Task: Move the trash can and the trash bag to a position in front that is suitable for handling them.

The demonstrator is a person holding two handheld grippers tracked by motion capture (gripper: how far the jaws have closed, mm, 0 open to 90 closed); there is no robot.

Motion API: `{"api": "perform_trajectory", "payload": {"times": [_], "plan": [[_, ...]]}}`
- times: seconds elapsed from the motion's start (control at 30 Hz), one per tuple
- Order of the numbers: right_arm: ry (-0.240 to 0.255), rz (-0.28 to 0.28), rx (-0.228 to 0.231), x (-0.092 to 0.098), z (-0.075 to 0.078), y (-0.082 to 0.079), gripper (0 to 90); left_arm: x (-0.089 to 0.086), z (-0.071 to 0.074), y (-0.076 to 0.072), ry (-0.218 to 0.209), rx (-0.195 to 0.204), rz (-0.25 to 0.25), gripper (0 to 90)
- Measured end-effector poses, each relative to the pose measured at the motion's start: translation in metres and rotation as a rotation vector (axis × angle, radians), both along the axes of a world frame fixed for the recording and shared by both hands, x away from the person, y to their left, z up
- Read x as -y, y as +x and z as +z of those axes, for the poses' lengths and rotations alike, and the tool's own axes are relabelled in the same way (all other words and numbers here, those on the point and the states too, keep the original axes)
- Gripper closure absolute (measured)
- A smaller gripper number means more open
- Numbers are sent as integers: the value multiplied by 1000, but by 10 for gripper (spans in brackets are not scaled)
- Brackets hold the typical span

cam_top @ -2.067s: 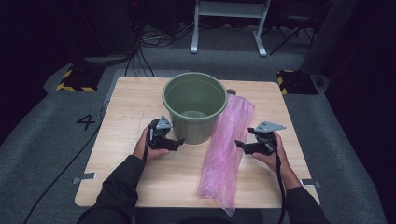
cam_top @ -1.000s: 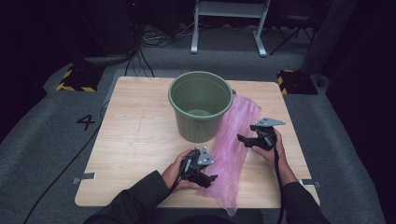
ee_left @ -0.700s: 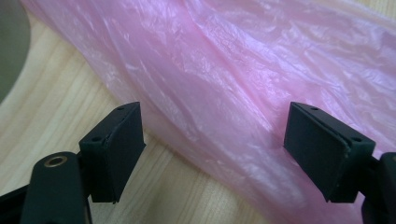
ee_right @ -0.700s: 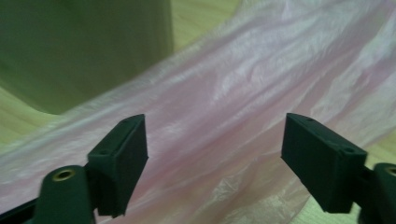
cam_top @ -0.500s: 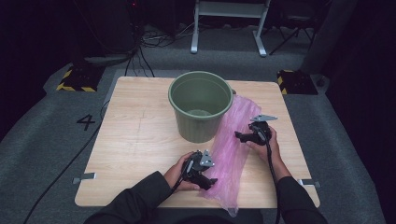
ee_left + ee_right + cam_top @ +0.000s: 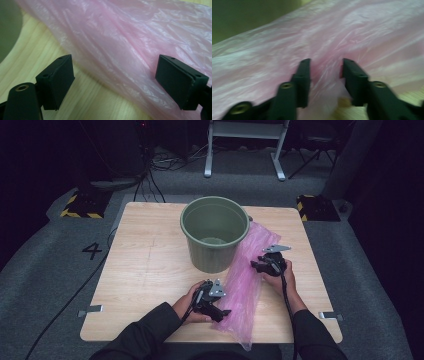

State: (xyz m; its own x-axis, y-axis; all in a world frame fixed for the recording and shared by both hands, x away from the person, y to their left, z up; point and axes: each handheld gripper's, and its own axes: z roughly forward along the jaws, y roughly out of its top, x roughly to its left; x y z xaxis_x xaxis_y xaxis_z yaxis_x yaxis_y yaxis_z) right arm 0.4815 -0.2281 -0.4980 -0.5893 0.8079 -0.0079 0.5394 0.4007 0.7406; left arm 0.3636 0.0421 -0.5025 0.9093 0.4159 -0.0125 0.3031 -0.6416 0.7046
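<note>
A long pink plastic bag (image 6: 247, 285) lies flat on the wooden table (image 6: 145, 265), running from the right of the green bucket (image 6: 215, 240) down to the front edge. My left gripper (image 6: 224, 312) rests at the bag's near left edge and stands open; in the left gripper view (image 6: 115, 82) one jaw is over bare wood and the other over the bag (image 6: 137, 37). My right gripper (image 6: 257, 265) is on the bag's right side, level with the bucket's base. Its jaws (image 6: 325, 75) have just been closing around a raised fold of the bag (image 6: 362, 30), with a gap still between them.
The bucket stands upright at the table's back middle and looks empty; its wall also shows at the edge of both gripper views (image 6: 7, 30) (image 6: 237, 17). Bare wood lies to its left. Cables and a metal stand (image 6: 245, 145) are on the floor beyond.
The left gripper went from beside the bucket to the bag's near left edge, then kept still. The right gripper slid left onto the bag and its jaws narrowed.
</note>
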Motion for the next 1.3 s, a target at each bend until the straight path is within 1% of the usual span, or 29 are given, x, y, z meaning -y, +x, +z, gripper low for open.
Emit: {"api": "perform_trajectory", "payload": {"times": [0.03,0.07,0.1,0.17,0.23,0.33,0.5,0.6,0.73,0.83,0.9,0.93,0.97,1.03,1.1,1.13,1.2,1.27,1.3], "plan": [[-6,20,5,-2,0,-2,729,-2,0,1,-2,2,6,151],[-14,35,13,-3,0,-3,754,-3,-1,2,-9,2,14,151],[-24,40,23,-5,0,-4,775,-5,-1,2,-11,-1,20,151],[-25,50,25,-6,0,-5,810,-6,-1,3,-11,1,17,151],[-25,51,37,-6,0,-6,828,-6,-1,3,-11,1,18,150],[12,44,53,-2,4,-9,860,-6,-1,3,-11,1,19,149],[69,35,111,7,15,-14,878,-5,-1,4,-12,3,32,149],[86,34,143,11,21,-18,884,-4,-1,4,-14,2,48,148],[87,53,189,13,28,-25,886,-4,-1,4,-13,2,53,143],[102,56,219,16,34,-28,886,-4,-1,4,-11,3,61,143],[117,61,232,18,36,-30,886,-4,-1,3,-14,4,71,145],[117,61,232,18,36,-30,886,-4,-1,3,-14,4,71,145],[120,58,239,19,38,-31,886,-6,0,4,2,13,85,150],[115,53,247,20,39,-32,886,-6,1,3,5,22,104,157],[105,50,259,20,40,-33,886,-7,3,2,3,25,99,165],[108,52,261,20,40,-33,887,-8,5,1,6,36,100,164],[112,46,264,22,41,-33,887,-10,11,-1,-14,61,96,164],[130,43,261,23,41,-33,887,-14,18,-4,-22,84,105,166],[130,40,262,24,41,-33,887,-16,22,-5,-33,89,102,170]]}}
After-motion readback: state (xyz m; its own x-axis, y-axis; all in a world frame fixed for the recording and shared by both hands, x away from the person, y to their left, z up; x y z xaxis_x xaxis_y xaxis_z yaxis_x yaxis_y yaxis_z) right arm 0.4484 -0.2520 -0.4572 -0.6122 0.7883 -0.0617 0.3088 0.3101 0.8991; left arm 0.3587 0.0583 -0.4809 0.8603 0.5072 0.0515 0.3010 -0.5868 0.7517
